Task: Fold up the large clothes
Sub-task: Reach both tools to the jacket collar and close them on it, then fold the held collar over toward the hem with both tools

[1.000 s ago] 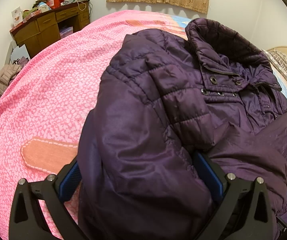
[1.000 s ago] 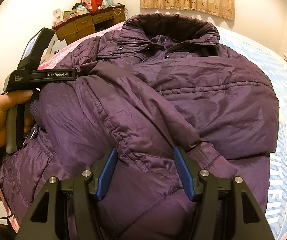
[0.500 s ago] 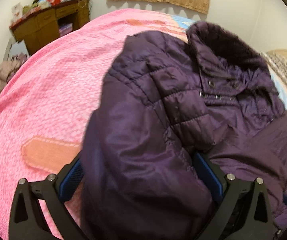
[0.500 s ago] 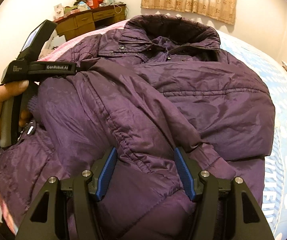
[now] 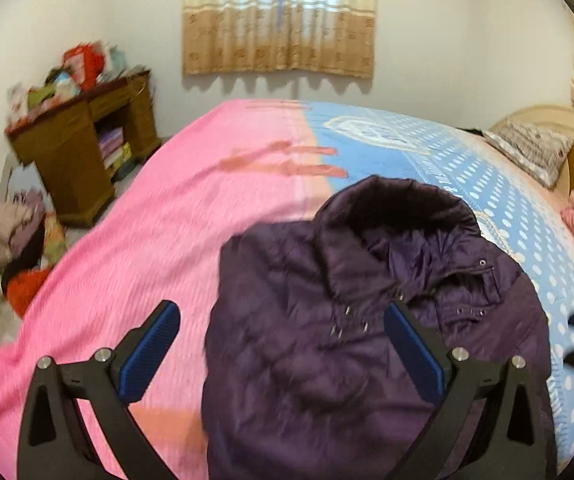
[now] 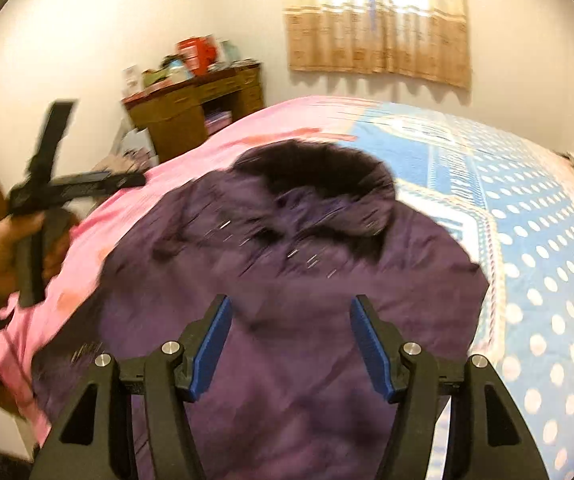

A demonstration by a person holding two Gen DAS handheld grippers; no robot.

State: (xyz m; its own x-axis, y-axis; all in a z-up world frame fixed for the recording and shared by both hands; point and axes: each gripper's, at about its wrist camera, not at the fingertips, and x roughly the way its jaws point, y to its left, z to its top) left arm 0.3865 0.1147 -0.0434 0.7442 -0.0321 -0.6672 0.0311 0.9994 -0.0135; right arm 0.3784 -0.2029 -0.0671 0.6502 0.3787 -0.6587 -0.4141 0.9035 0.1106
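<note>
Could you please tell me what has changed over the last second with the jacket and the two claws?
Both claws, left claw and right claw, let go of the purple jacket and drew up and back, open. The jacket stays folded on the bed.

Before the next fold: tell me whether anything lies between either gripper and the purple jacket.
Nothing visible does. The purple jacket lies folded on the bedspread, directly beyond the left gripper and the right gripper, with only open air between.
</note>
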